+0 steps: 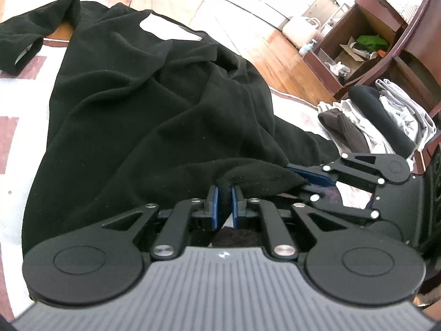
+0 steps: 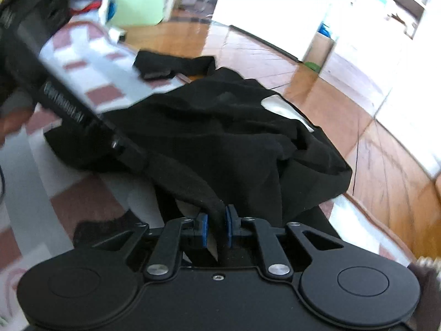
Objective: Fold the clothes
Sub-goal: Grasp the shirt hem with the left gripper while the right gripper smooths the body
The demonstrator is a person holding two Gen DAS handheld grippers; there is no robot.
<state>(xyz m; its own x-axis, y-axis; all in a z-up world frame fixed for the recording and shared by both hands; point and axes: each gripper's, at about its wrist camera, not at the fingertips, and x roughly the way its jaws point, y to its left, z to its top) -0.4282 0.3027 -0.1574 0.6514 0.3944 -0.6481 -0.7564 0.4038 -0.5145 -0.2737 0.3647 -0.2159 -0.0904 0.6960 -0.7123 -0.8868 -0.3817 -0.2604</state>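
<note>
1. Wooden plank floor [image 1: 278, 55] beyond a white bed cover with dull red blocks [image 1: 16, 143]; dark wooden cabinet [image 1: 386, 35] and a heap of grey, white and brown clothes [image 1: 380, 121] off to the right of the garment.
2. Black fleece long-sleeved garment [image 1: 143, 115] spread on the cover, rumpled, white neck label [image 1: 165, 27] at its far end, one sleeve [image 1: 30, 44] thrown out far left of the body.
3. Left gripper [image 1: 224, 193]: blue pads drawn close, clamped on a near fold of the garment.
4. Right gripper [image 2: 217, 215]: likewise nipped on a strip of the same cloth, just right of the left one.
5. Judged part-way: near edge gathered and held by both; sleeve not tucked, body creased, no tidy rectangle. Smoothing and further folds outstanding.
</note>
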